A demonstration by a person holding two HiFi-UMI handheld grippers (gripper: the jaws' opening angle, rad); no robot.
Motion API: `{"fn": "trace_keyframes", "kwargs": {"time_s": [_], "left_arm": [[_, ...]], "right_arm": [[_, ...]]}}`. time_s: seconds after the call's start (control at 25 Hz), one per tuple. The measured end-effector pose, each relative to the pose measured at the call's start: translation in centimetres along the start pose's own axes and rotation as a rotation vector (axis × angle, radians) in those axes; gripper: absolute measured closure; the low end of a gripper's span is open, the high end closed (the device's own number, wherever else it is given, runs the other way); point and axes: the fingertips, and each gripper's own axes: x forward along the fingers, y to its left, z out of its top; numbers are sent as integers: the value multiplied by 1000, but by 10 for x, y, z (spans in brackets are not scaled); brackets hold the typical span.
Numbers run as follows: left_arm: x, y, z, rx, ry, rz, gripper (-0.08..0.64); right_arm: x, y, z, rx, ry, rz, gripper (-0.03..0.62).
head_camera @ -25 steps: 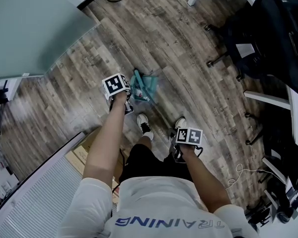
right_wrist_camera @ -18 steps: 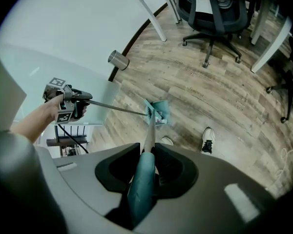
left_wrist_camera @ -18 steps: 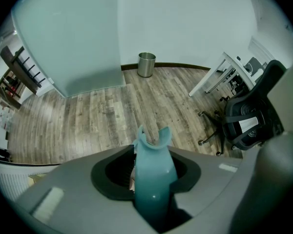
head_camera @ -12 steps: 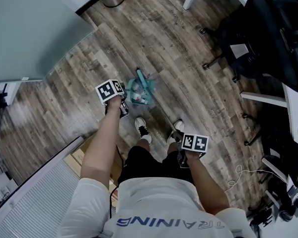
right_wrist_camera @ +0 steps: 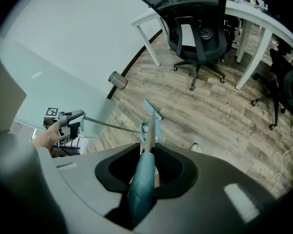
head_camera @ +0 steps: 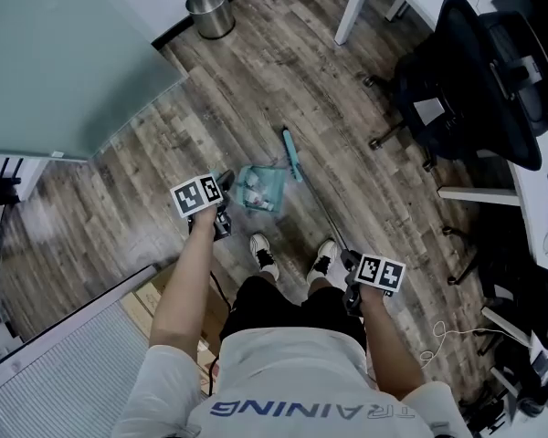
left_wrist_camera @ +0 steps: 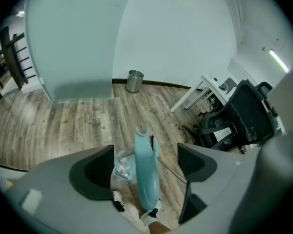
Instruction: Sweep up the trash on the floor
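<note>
Grey-brown wood planks (head_camera: 119, 153) cover the floor of an office, with a frosted glass partition (head_camera: 64, 53) at the far left and a round metal waste bin (head_camera: 209, 12) standing against the far wall beside it. On the left, the left gripper (head_camera: 221, 223) points steeply down at the floor; its jaws are opening and stand wide. The teal grip of the dustpan's handle (left_wrist_camera: 146, 179) rises between them, and neither pad presses on it. Just right of that gripper the teal dustpan (head_camera: 265, 182) sits on the planks with the trash (head_camera: 253, 192), pale crumpled bits, lying inside it. The teal broom head (head_camera: 292, 153) rests on the floor just beyond the dustpan's far right corner, and its thin pole (head_camera: 321, 217) slants back past the person's two shoes (head_camera: 265, 249) to the near right. There the right gripper (right_wrist_camera: 146, 152) has its jaws closed tightly on the broom's teal grip (right_wrist_camera: 140, 184). Farther right, a white desk leg (head_camera: 347, 7) stands at the far edge, a black office chair (head_camera: 466, 71) sits on its castors, and a pale cable (head_camera: 443, 331) lies looped on the floor near the right side.
</note>
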Motion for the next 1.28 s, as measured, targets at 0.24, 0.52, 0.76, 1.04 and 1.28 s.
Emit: {"fn": "trace_keyframes", "kwargs": {"time_s": [0.24, 0.52, 0.76, 1.04, 1.28], "left_arm": [[-83, -35, 37, 168, -226, -20, 167], [-205, -122, 65, 429, -589, -110, 380], [-283, -175, 89, 539, -786, -172, 469], [-351, -188, 89, 490, -906, -215, 552], [-391, -192, 94, 497, -981, -227, 561]], "right_arm": [[-26, 0, 14, -22, -58, -8, 482], [-59, 10, 31, -52, -127, 5, 482], [-80, 41, 72, -102, -215, 41, 482], [-109, 67, 93, -107, -300, 88, 482], [-131, 92, 110, -152, -378, 92, 482]]}}
